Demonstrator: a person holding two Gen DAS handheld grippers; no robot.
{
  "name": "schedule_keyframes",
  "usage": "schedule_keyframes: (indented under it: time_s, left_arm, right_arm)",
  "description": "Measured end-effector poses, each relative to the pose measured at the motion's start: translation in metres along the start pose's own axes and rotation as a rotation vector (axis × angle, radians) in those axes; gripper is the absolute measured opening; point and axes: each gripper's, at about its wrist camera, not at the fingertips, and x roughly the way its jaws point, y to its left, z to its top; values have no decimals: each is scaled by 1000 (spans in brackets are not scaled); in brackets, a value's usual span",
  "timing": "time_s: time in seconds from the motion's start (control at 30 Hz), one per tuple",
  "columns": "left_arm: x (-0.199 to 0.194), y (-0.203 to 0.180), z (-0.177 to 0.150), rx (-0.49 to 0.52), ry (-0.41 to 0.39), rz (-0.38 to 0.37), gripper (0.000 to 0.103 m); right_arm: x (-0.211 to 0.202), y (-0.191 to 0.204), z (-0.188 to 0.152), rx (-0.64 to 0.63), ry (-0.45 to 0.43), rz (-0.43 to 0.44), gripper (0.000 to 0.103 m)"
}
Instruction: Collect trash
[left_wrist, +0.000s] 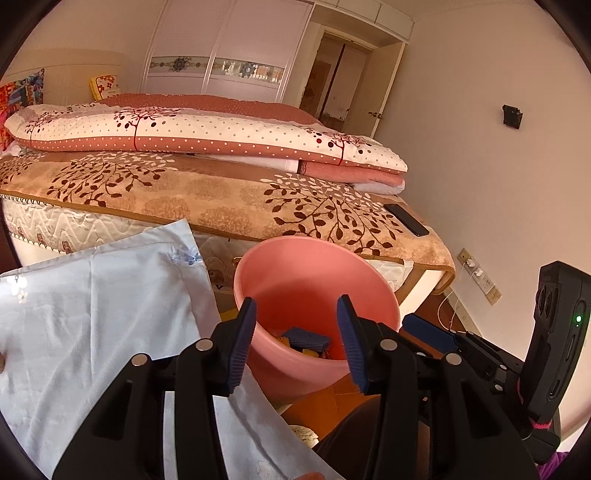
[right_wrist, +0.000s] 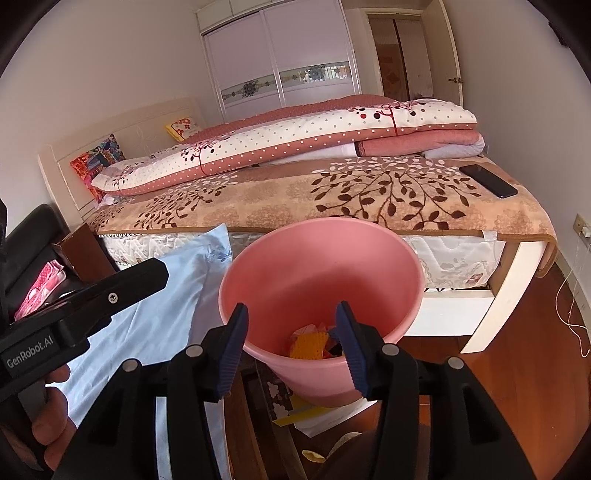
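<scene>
Both the left gripper (left_wrist: 295, 339) and the right gripper (right_wrist: 291, 343) hang with jaws apart and empty over the pink bin (right_wrist: 321, 266), which stands on the floor against the bed (right_wrist: 332, 206). Scraps (right_wrist: 310, 343) already lie at its bottom. More litter (right_wrist: 314, 458) lies on the floor below the bin's near side, seemingly closer to the right gripper.

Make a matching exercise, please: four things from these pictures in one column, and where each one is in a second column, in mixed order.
Things:
1. pink bucket
2. black phone
3. light blue cloth
4. folded quilt

Places:
A. lies flat near the corner of the brown leaf-pattern blanket
B. stacked on top of the bed, toward the wardrobe
C. stands in front of the bed, with trash pieces inside
D. spread beside the bucket, under the left gripper

Pairs: 1-C, 2-A, 3-D, 4-B
</scene>
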Motion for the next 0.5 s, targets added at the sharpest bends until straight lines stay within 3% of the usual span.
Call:
schedule_keyframes:
  time_s: [0.03, 0.1, 0.3, 0.5]
  left_arm:
    - [-3, 0, -1, 1, -7, 5, 65]
    - [-10, -1, -4, 2, -35, 33, 70]
    - [-22, -7, -9, 25, -67, 98, 70]
    - [-28, 0, -12, 3, -73, 228, 70]
  right_arm:
    - [-2, 1, -1, -2, -2, 0, 50]
    - [-5, 3, -2, -4, -9, -4, 53]
    - [-14, 9, -3, -14, -27, -15, 54]
    - [-23, 10, -5, 0, -56, -47, 56]
